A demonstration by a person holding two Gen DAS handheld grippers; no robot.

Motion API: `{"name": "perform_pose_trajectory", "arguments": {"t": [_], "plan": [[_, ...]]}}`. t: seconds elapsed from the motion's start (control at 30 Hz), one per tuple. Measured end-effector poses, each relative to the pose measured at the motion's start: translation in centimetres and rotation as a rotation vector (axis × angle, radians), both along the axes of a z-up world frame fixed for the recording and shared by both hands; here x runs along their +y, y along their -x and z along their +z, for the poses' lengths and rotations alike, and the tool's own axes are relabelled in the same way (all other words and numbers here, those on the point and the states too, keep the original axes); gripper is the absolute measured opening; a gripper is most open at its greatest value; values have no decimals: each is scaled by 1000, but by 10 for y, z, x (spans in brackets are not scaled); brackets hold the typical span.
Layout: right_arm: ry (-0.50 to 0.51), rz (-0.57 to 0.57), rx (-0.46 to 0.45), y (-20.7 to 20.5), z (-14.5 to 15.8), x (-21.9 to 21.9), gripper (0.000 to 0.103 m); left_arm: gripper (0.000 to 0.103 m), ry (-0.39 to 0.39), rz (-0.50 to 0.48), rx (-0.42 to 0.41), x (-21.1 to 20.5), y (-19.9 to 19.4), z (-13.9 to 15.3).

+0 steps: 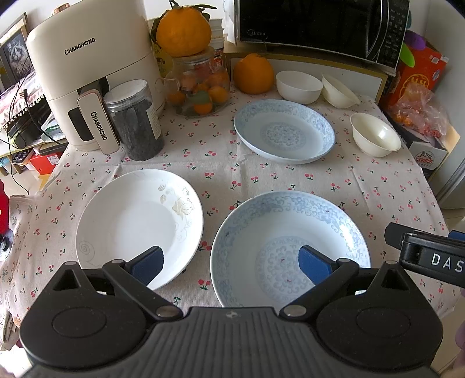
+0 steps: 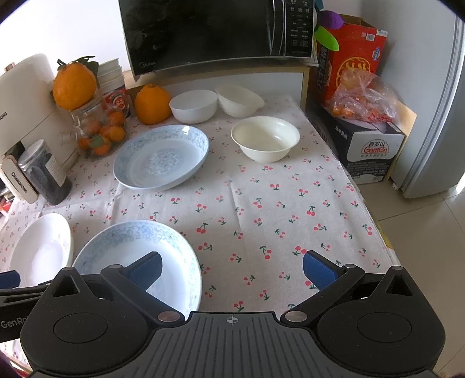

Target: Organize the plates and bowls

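Note:
A white plate (image 1: 136, 221) and a near blue-patterned plate (image 1: 287, 229) lie side by side on the cherry-print tablecloth. A far blue-patterned plate (image 1: 284, 130) lies behind them. Three white bowls stand at the back right: one upright (image 1: 298, 86), one tipped on its side (image 1: 338, 91), one cream bowl (image 1: 375, 135) nearer. My left gripper (image 1: 232, 266) is open and empty, above the gap between the two near plates. My right gripper (image 2: 232, 270) is open and empty, right of the near blue plate (image 2: 136, 250), over bare cloth.
An air fryer (image 1: 87, 72), a dark jar (image 1: 135, 122), a glass jar of oranges (image 1: 200, 87) and a loose orange (image 1: 253, 74) line the back left. A microwave (image 1: 319, 26) stands behind. Boxes (image 2: 363, 130) flank the table's right edge.

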State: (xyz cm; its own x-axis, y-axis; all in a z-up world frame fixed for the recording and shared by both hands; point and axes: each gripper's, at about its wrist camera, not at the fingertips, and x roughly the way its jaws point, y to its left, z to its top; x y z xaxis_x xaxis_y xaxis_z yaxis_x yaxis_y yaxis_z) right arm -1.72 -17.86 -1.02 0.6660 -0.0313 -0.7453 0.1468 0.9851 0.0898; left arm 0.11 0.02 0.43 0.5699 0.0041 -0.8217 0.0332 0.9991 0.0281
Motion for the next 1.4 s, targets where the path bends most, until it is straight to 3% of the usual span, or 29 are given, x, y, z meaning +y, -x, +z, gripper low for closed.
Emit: {"name": "perform_pose_trajectory", "arguments": {"t": [1.4], "plan": [[-8, 1, 20, -1, -2, 1, 103, 100, -1, 0, -5, 0, 2, -1]]}}
